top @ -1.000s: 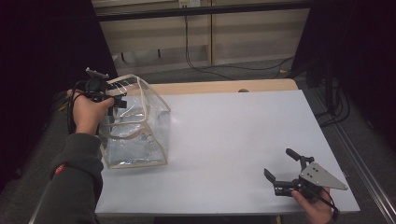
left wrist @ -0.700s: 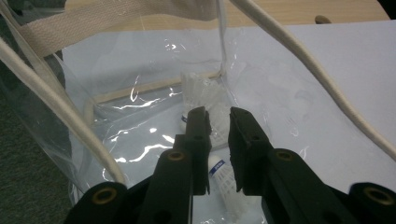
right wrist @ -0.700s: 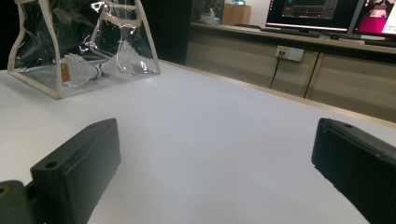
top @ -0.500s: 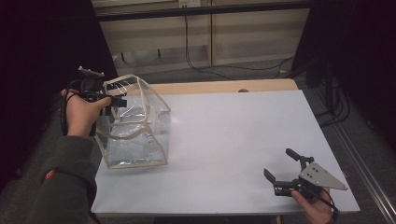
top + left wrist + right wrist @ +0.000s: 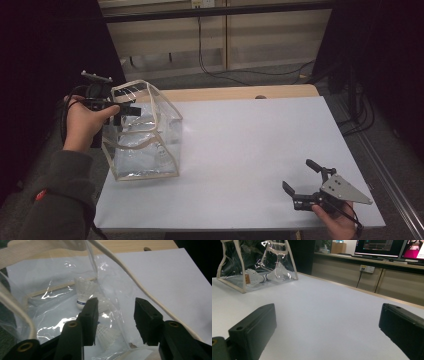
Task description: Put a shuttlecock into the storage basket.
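Your right gripper (image 5: 300, 192) rests low at the near right corner of the white table (image 5: 250, 150), its jaws spread wide with nothing between them, well apart from the clear bag (image 5: 142, 132). Farther off, at the table's left edge, the bag stands upright with its top open. Your left gripper (image 5: 122, 111) hangs over that opening, its jaws partly open astride one clear side wall but not closed on it. Shuttlecocks (image 5: 83, 293) lie on the bag's floor just beyond and below the jaws.
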Demonstrator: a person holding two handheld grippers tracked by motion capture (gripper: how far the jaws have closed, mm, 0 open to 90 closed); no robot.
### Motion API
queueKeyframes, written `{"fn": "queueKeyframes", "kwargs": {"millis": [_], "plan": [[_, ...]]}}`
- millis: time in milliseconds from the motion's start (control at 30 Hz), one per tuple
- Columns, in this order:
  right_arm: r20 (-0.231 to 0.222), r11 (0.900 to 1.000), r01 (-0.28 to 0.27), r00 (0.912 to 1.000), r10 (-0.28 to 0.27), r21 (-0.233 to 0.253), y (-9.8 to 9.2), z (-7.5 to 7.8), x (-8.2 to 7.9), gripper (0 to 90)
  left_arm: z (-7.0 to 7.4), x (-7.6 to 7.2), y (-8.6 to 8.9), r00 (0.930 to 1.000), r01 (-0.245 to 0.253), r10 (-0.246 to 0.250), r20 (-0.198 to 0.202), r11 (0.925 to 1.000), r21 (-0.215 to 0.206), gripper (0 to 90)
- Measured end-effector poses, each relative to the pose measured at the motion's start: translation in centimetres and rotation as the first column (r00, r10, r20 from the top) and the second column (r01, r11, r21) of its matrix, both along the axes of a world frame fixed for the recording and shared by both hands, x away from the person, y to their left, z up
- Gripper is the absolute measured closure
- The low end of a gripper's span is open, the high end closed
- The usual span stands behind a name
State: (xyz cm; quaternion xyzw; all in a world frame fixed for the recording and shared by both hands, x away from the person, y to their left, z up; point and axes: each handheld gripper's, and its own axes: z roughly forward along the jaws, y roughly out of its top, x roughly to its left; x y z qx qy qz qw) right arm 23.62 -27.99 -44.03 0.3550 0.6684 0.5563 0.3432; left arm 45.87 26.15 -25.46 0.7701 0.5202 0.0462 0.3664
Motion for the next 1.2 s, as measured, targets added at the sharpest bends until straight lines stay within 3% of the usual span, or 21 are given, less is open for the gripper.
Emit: {"fn": "queueKeyframes", "kwargs": {"millis": [333, 467, 633, 1200], "plan": [[0.002, 1.0, -0.001, 1.0, 0.001, -0.001, 0.0, 0.0, 0.0, 1.5, 0.3, -1.1, -0.6, 0.9979, 0.062, -0.061, 0.022, 0.9979, -0.02, 39.0], [0.001, 1.0, -0.001, 1.0, 0.001, 0.0, 0.0, 0.0, -0.1, 1.5, 0.2, -1.7, -0.8, 0.9944, 0.105, -0.105, 0.01, 0.9942, -0.022, 34.7], [0.0, 1.0, -0.001, 1.0, 0.001, -0.002, 0.1, 0.0, -0.1, 1.5, 0.2, -2.2, -0.8, 0.99, 0.141, -0.141, 0.006, 0.9891, -0.042, 32.0], [0.0, 1.0, 0.001, 1.0, -0.001, -0.003, 0.1, 0.0, -0.2, 1.5, 0.7, -3.7, -1.2, 0.9795, 0.201, -0.201, 0.017, 0.979, -0.033, 26.4]]}}
